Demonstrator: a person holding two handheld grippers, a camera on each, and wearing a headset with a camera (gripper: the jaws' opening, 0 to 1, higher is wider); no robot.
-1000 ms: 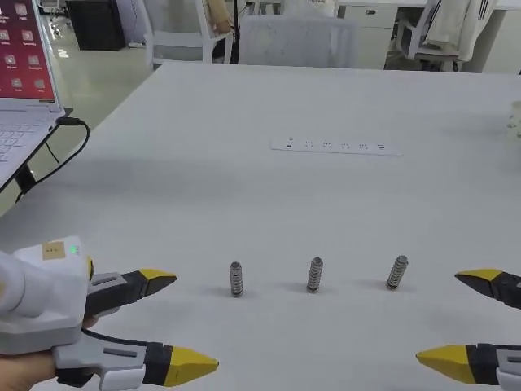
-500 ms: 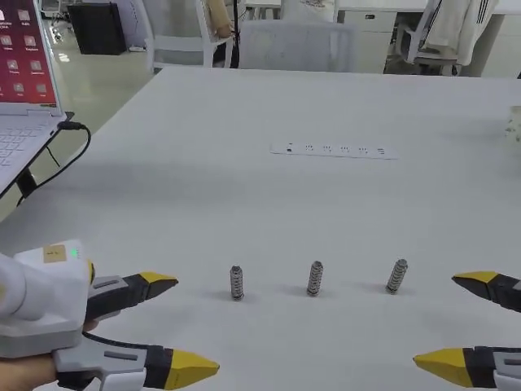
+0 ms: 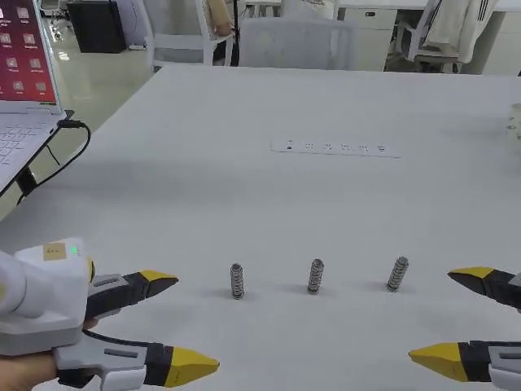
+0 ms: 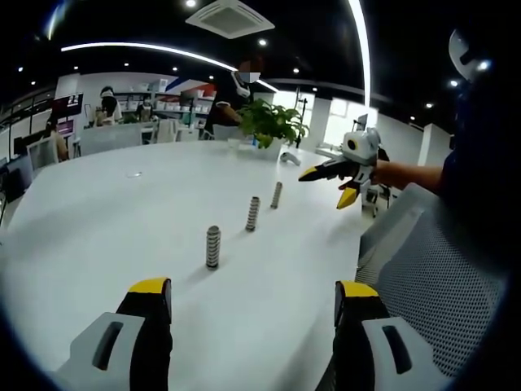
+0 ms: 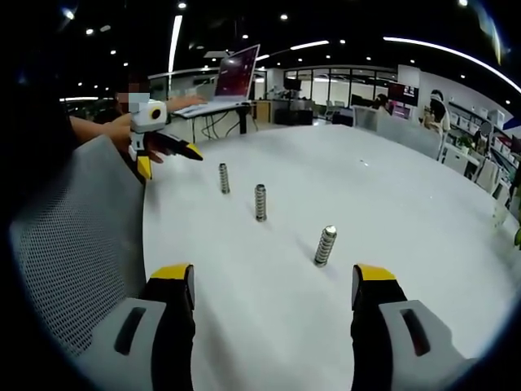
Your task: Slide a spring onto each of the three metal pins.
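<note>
Beside three springs (image 3: 315, 276), pins (image 5: 330, 230) mostly hidden: left hand-held gripper (image 3: 195, 322), right hand-held gripper (image 3: 430, 314), both agape

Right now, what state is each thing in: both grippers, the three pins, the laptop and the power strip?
left gripper: open, empty.
right gripper: open, empty.
left pin: upright, left spring on it.
middle pin: upright, middle spring on it.
right pin: standing, right spring on it.
laptop: open, screen lit, cable plugged in.
power strip: lying flat on the table.
</note>
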